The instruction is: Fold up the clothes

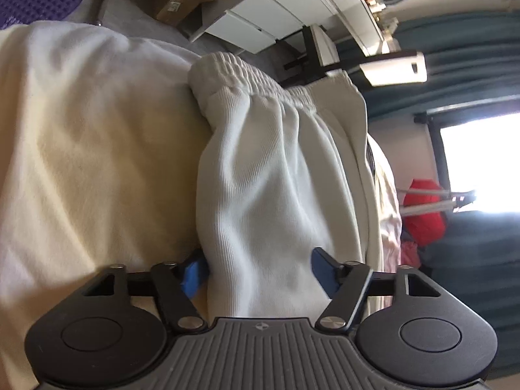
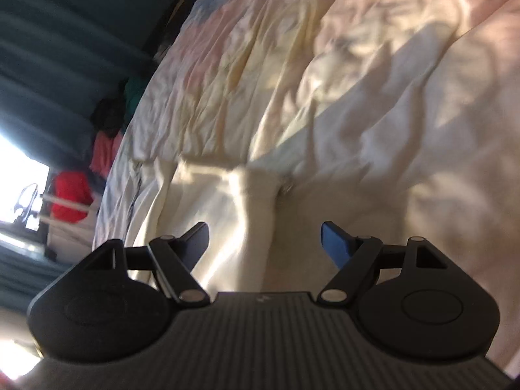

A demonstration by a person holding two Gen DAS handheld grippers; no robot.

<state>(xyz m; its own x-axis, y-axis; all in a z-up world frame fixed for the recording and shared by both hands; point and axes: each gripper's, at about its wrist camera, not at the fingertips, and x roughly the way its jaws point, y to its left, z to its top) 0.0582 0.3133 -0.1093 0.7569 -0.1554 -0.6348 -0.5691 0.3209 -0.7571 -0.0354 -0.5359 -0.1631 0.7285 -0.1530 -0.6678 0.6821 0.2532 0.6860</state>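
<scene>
My left hand-held gripper [image 1: 256, 273]: jaws spread around white sweatpants [image 1: 273, 169], lower centre; I cannot tell if gripping.
My right hand-held gripper [image 2: 264, 243]: open, empty.
Tip: I'd align waistband [image 1: 247, 78] edges.

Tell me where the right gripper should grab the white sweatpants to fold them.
Best guess: the gathered elastic waistband, the thick firm end lying free on the bed. Come in from the open waist side; the left gripper straddles the lower fabric of the sweatpants.

White trousers [image 1: 260, 175] fill the gap between the left gripper [image 1: 260, 271] fingers. Ahead of the right gripper [image 2: 264, 243], only rumpled bedsheet [image 2: 373, 104] lies.
</scene>
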